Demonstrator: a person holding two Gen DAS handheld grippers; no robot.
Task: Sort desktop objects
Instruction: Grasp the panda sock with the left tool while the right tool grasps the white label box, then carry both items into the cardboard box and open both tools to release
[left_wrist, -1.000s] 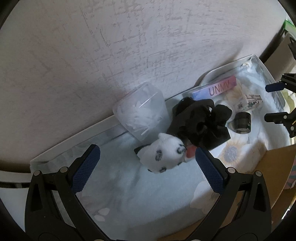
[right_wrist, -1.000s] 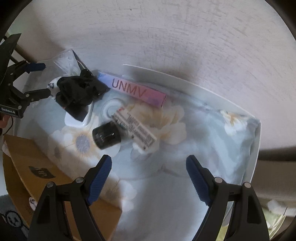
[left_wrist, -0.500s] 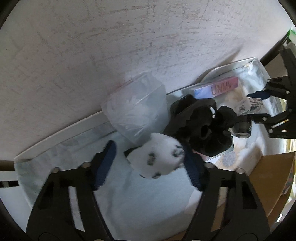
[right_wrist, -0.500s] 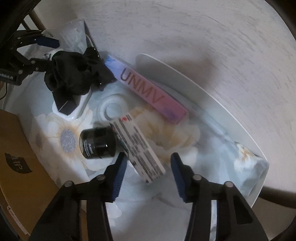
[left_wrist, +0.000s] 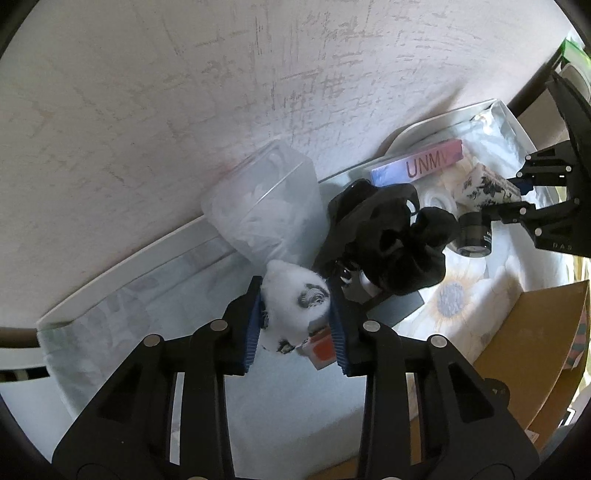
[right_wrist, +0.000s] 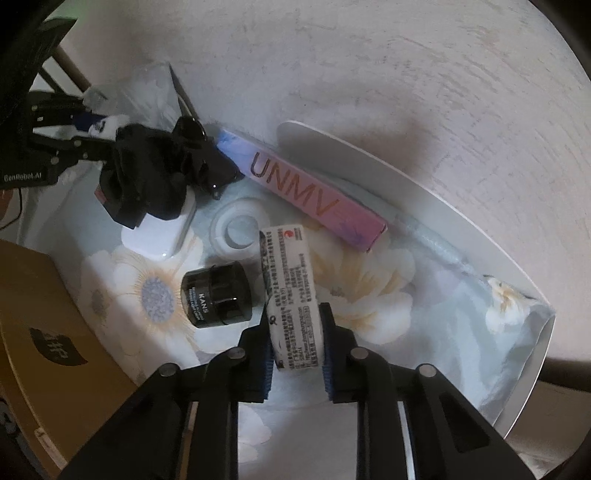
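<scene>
Left gripper (left_wrist: 295, 325) is closing on the white plush toy (left_wrist: 293, 308), pads pressing both its sides, beside the black cloth (left_wrist: 391, 236) on the floral sheet (left_wrist: 147, 295). Right gripper (right_wrist: 295, 347) is clamped on the near end of the printed white packet (right_wrist: 290, 291). Packet's long axis runs straight ahead of the gripper toward the pink UNMV box (right_wrist: 306, 192), so lift vertically to clear the black jar (right_wrist: 218, 295) just left.
</scene>
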